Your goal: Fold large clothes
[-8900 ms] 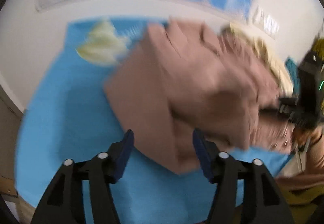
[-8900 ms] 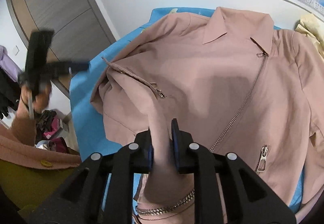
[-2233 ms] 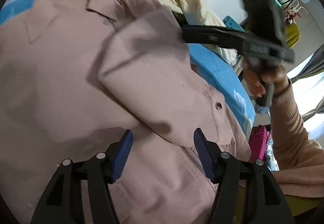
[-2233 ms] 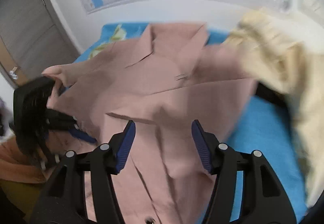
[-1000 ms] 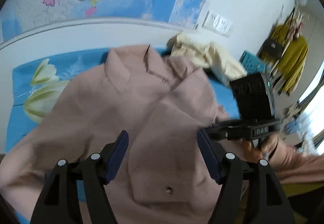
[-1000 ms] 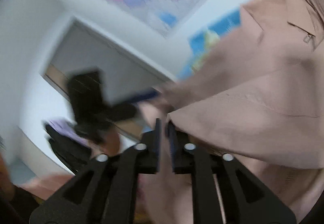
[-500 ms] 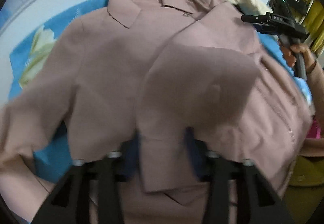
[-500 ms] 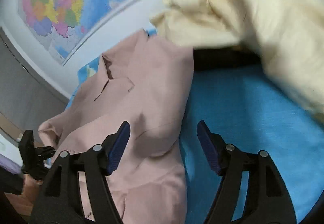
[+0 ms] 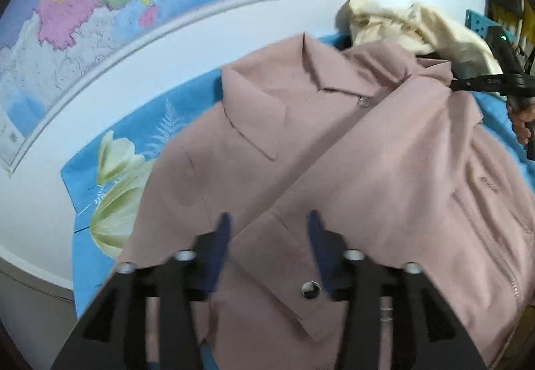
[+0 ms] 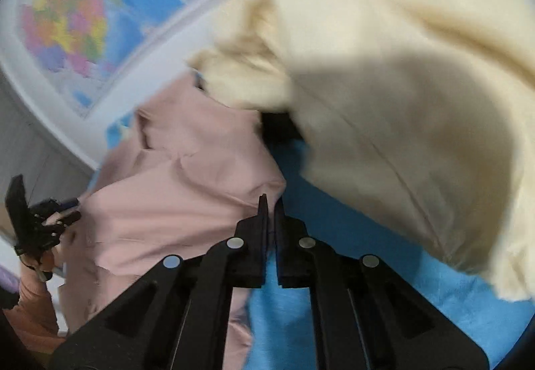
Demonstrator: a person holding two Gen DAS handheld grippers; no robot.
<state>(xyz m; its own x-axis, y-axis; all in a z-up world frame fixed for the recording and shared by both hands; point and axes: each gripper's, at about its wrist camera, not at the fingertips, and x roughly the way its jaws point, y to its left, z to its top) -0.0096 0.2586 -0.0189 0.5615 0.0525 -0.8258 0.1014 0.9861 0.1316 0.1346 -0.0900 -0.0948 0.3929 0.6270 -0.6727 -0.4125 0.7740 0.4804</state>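
Pink jacket point(image 10: 187, 202) edge pinched in right gripper point(image 10: 271, 202); left gripper point(image 9: 269, 229) half-open, empty.

Both fisheye views are evenly lit and fairly dim, with dark vignetting at the rounded corners and straight lines bent near the rims. Motion blur is seen on the cream garment point(image 10: 384, 95) and wall map point(image 10: 67, 18) in the right view. A soft shadow is cast on that garment.

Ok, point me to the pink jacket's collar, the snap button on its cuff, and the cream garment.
collar point(image 9: 267, 109), left wrist view, on the left lapel.
snap button point(image 9: 310, 289), left wrist view, its centre.
cream garment point(image 10: 401, 95), right wrist view, mid-fabric.
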